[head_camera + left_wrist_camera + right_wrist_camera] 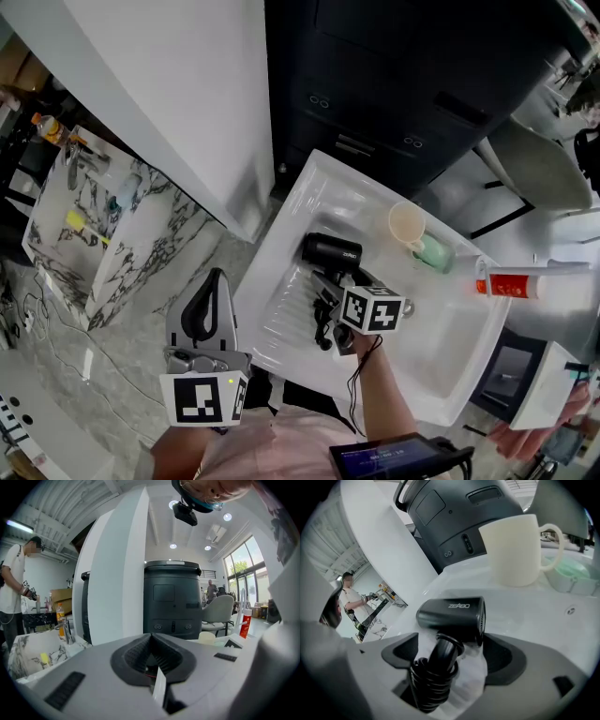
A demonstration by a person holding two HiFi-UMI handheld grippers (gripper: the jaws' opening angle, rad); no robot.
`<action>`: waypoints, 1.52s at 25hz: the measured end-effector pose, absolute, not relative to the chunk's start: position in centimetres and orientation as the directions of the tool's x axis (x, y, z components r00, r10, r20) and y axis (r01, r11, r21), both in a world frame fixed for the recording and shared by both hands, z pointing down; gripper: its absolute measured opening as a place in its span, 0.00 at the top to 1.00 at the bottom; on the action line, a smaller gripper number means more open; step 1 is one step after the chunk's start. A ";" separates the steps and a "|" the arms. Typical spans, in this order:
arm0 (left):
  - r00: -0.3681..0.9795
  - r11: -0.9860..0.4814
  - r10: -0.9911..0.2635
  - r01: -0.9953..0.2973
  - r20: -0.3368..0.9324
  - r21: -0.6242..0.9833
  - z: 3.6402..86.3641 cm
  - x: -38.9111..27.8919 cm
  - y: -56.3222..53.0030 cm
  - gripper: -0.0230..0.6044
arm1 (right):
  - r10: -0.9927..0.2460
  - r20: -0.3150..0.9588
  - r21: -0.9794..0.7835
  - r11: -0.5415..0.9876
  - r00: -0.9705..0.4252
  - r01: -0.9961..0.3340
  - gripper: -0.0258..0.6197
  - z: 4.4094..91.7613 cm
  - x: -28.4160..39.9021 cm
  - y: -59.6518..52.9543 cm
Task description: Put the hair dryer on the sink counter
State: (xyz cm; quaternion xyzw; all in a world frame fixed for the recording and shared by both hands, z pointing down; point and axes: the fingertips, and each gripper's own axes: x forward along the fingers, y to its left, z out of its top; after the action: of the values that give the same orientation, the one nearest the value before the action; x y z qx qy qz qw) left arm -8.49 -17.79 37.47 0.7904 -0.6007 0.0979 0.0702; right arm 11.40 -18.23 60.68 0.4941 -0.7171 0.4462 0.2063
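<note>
**Hair dryer down on the counter, release in hand**

Nearest the body, the left gripper (152,660) had its jaws pressed together on nothing. The right gripper (451,654) had its jaws wide apart on either side of the cord-wrapped handle of the black, barrel-shaped plastic hair dryer (451,613), with the pads clear of it. The dryer lay on the glossy white sink counter (450,361), and just beyond it stood a cream ceramic mug (515,550). Placement looked done. The next move called for drawing the right gripper straight back without snagging the coiled cord.
</note>
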 end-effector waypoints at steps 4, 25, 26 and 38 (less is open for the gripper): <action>0.264 -0.273 -0.937 -0.962 0.230 -0.007 37.2 -8.5 -17.7 0.95 | -0.536 0.734 -0.431 0.108 -0.418 -0.896 0.28 60.3 11.4 -18.2; 0.385 -0.385 -0.921 -0.923 -0.061 -0.014 24.5 -7.2 -13.4 0.95 | -0.891 0.255 -0.246 0.316 -0.376 -0.916 0.56 33.1 7.2 -14.0; 0.393 -0.393 -0.917 -0.919 -0.071 -0.018 23.9 -7.1 -13.1 0.95 | -0.906 0.210 -0.218 0.322 -0.367 -0.921 0.61 31.3 6.8 -13.4; 0.465 -0.466 -0.873 -0.884 -0.149 -0.027 19.8 -6.5 -9.2 0.95 | -0.978 0.009 -0.006 0.210 -0.210 -0.978 0.96 23.9 6.2 -7.7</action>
State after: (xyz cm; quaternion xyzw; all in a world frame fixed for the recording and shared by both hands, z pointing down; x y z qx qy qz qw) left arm -6.52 -9.19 19.81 0.8543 -0.5142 -0.0570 -0.0503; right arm 6.21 -7.71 23.94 0.6285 -0.7778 0.0052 0.0014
